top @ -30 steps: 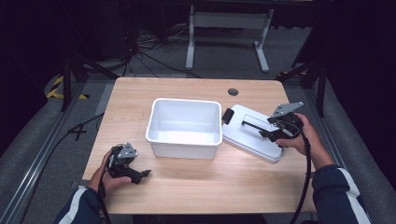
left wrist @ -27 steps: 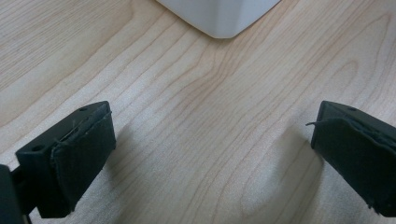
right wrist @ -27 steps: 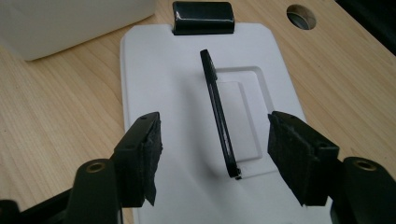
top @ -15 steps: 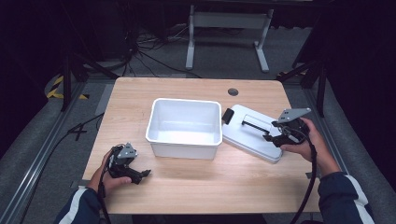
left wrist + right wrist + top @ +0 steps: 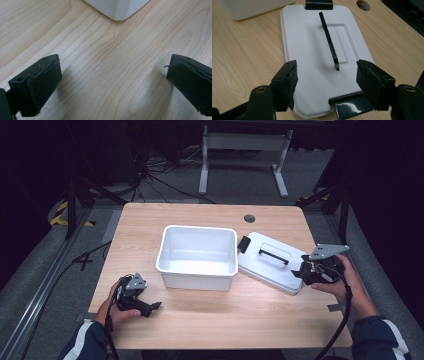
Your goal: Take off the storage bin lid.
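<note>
A white open bin (image 5: 196,227) stands mid-table, and its corner (image 5: 117,8) lies ahead of my left gripper. Right of it lies a flat white lid (image 5: 270,265) (image 5: 312,62) with a black bar handle (image 5: 274,254) (image 5: 329,40) and a black clip at each end. My right gripper (image 5: 302,272) (image 5: 328,77) sits at the lid's right end, pointing along it. Its jaws have just been opening a little and stand apart over the near clip (image 5: 350,105), pressing on nothing. My left gripper (image 5: 152,307) (image 5: 112,85) rests open on bare wood at the front left.
A round cable hole (image 5: 249,218) (image 5: 363,4) sits in the table behind the lid. The table's right edge runs close by my right hand. Bare wood stretches across the front between the two hands. A metal stand (image 5: 242,145) and cables lie on the floor beyond.
My right gripper has drawn back to the right, from over the lid's handle to the lid's right end. The left gripper, bin and lid have stayed put.
</note>
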`<state>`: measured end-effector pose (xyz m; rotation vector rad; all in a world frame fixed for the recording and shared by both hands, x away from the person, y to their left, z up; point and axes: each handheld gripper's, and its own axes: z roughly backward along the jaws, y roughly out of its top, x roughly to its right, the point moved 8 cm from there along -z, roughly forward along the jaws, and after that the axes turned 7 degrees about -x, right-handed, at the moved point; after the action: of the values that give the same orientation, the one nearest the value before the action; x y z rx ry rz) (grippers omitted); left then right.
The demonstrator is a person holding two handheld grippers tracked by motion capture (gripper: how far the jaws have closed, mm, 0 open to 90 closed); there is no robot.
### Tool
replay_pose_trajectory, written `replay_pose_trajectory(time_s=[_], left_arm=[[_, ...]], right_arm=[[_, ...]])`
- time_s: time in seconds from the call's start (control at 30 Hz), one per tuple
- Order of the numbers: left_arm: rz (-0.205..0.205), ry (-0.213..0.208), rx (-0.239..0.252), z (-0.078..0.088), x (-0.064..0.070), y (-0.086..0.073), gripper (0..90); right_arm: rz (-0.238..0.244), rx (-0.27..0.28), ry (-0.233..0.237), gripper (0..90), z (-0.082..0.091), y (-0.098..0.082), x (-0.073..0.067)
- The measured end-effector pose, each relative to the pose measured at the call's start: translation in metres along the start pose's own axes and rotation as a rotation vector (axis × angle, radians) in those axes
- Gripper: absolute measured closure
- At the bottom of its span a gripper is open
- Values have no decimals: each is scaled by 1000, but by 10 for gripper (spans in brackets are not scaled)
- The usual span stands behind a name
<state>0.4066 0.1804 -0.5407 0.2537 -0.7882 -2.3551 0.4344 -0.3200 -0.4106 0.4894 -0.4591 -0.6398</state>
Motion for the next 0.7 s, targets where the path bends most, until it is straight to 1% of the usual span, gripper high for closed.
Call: replay_pose_trajectory(time_s=[0.07,0.2,0.27,0.37,0.47,0.57,0.7], left_arm=[[2,-1,-2,0,0,0,3],[0,0,-2,0,0,0,3],[0,0,0,0,0,0,3],[-1,1,-2,0,0,0,3],[-1,1,-3,0,0,0,3],[2,-1,-2,0,0,0,3],[1,-1,-2,0,0,0,3]], right_arm=[[-1,4,1,335,2,-4,-1],[1,6,-21,321,5,-13,-1],[-3,16,-32,322,6,-16,-2],[-10,31,-27,320,8,-22,-3],[-9,15,-30,312,7,-30,-6],[0,13,-25,308,6,-38,-9],[-2,15,-32,309,3,-46,-13]])
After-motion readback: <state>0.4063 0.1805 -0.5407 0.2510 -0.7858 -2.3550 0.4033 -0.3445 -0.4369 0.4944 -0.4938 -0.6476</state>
